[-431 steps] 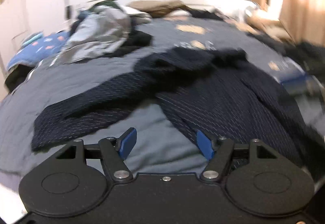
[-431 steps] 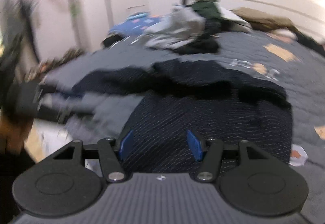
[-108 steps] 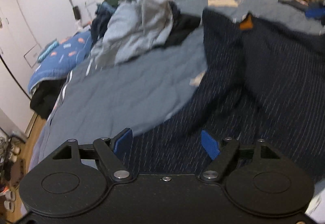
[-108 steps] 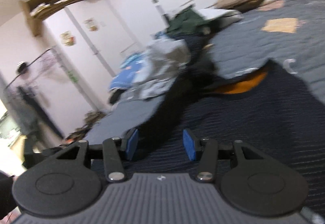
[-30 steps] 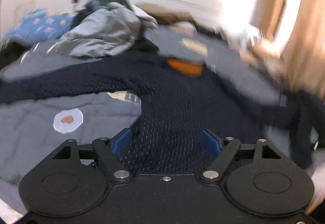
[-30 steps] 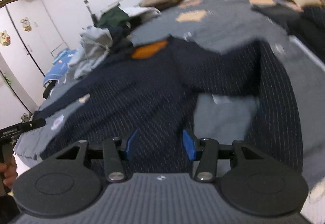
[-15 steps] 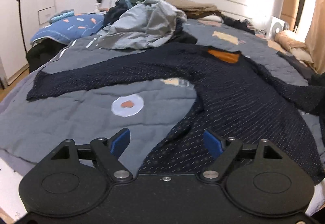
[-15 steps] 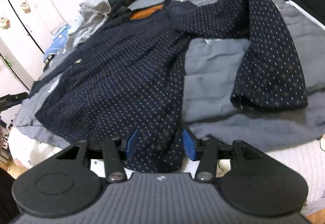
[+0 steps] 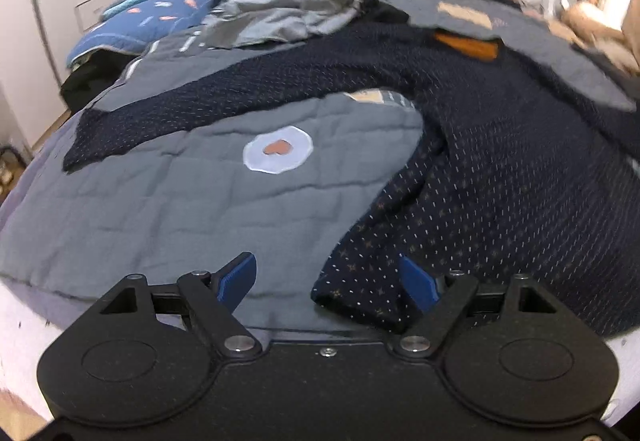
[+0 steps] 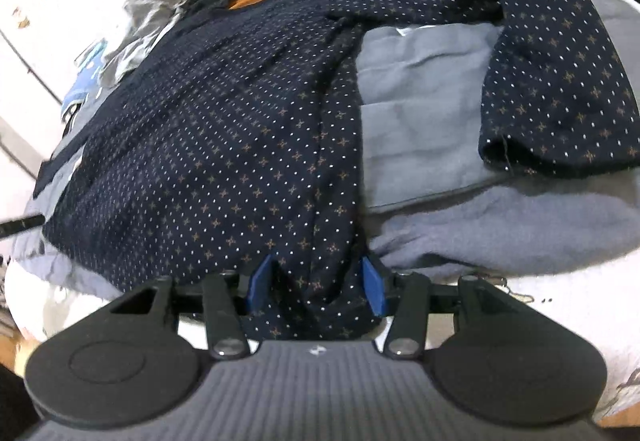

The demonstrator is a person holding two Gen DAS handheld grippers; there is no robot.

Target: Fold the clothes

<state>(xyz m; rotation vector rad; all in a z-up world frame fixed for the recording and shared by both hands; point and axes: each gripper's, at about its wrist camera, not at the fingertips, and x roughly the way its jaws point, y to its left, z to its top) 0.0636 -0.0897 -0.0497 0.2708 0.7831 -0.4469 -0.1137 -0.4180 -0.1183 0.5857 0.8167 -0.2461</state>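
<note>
While the left view shows a heart patch [image 9: 278, 149], the right shows the shirt [image 10: 224, 145] cuff.

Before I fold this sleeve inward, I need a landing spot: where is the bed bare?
Bare quilt lies between the navy shirt's outstretched sleeve and the bed's near edge, around the heart patch. A smaller patch sits between its body and the other sleeve. The headboard end is crowded by the clothes pile.
</note>
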